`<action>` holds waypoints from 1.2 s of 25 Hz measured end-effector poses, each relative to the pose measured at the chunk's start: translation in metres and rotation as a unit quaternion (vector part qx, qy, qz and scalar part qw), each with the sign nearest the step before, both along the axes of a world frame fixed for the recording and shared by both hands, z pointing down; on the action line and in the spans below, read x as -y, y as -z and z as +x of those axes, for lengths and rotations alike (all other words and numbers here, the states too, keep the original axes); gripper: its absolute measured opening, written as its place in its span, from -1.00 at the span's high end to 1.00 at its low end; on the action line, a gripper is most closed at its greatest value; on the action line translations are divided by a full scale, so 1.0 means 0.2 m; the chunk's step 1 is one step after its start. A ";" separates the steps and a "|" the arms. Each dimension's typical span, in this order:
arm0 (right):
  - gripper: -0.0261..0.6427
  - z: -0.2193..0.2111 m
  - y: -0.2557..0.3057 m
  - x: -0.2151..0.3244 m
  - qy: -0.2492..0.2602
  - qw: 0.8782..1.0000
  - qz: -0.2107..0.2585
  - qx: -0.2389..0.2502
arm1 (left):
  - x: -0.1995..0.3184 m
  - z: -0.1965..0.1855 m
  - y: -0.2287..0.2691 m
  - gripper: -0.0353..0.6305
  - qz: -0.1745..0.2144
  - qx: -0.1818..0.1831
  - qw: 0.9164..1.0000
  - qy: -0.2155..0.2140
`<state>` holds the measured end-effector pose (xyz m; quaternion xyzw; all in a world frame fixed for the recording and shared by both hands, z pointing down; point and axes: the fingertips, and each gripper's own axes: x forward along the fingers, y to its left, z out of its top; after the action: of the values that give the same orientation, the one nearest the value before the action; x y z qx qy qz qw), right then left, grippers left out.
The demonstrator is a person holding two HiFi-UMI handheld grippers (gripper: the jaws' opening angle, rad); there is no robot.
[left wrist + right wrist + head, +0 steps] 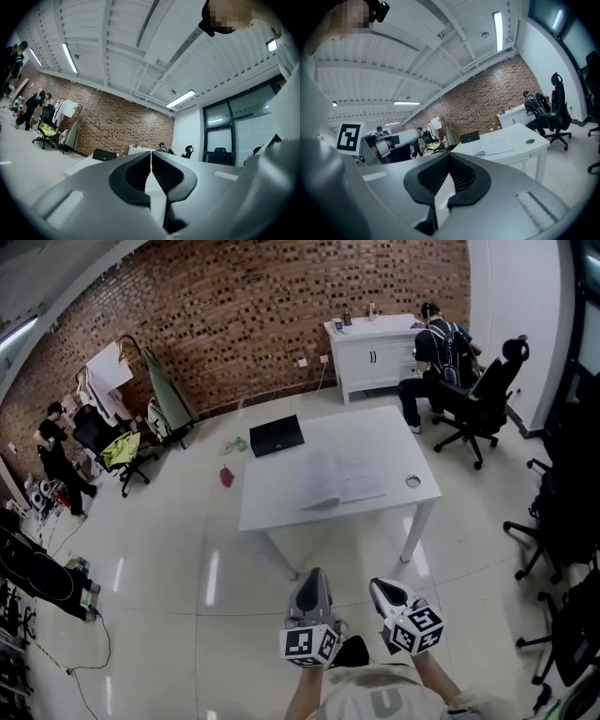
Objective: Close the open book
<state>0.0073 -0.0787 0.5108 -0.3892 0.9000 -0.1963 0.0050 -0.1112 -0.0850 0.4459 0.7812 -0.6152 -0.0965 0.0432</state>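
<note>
The open book (342, 479) lies flat, white pages up, on the white table (281, 507) in the middle of the room. It also shows in the right gripper view as the book (492, 151) on the table (525, 140). My left gripper (314, 577) and right gripper (380, 587) are side by side over the floor, well short of the table's near edge. The left gripper (151, 153) has its jaws pressed together with nothing between them. The right gripper (449, 153) is likewise shut and empty.
A black case (277, 435) and a small round object (412, 481) also sit on the table. Office chairs (553, 512) stand at the right. A person sits on a chair (483, 395) by a white cabinet (370, 352). People and a clothes rack (112, 381) are at the left.
</note>
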 end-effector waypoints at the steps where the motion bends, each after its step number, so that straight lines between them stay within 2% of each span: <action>1: 0.91 0.00 -0.01 0.06 0.000 1.000 -0.002 0.000 | 0.07 0.01 0.00 0.86 -0.001 0.003 1.000 -0.001; 6: 0.91 -0.01 -0.05 0.40 -0.013 1.000 -0.006 0.008 | 0.40 0.00 -0.03 0.86 -0.003 0.013 1.000 -0.006; 13: 0.91 -0.05 0.10 1.02 -0.037 0.999 0.032 0.016 | 0.99 -0.09 0.01 0.86 0.004 0.019 1.000 -0.005; 19: 0.91 -0.16 0.16 1.45 -0.045 0.998 0.050 0.009 | 1.38 -0.19 -0.02 0.86 -0.011 0.016 1.000 -0.008; 24: 0.91 -0.19 0.13 1.66 -0.062 0.997 0.052 0.006 | 1.60 -0.21 -0.05 0.85 -0.019 0.008 0.999 -0.026; 30: 0.91 -0.13 0.01 1.70 -0.084 0.996 0.010 0.004 | 1.68 -0.20 -0.16 0.85 -0.049 0.006 0.998 -0.027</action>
<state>-0.0180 -0.4193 0.5097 -0.4624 0.8660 -0.1883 0.0292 -0.1519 -0.4211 0.4780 0.7952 -0.5980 -0.0604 0.0798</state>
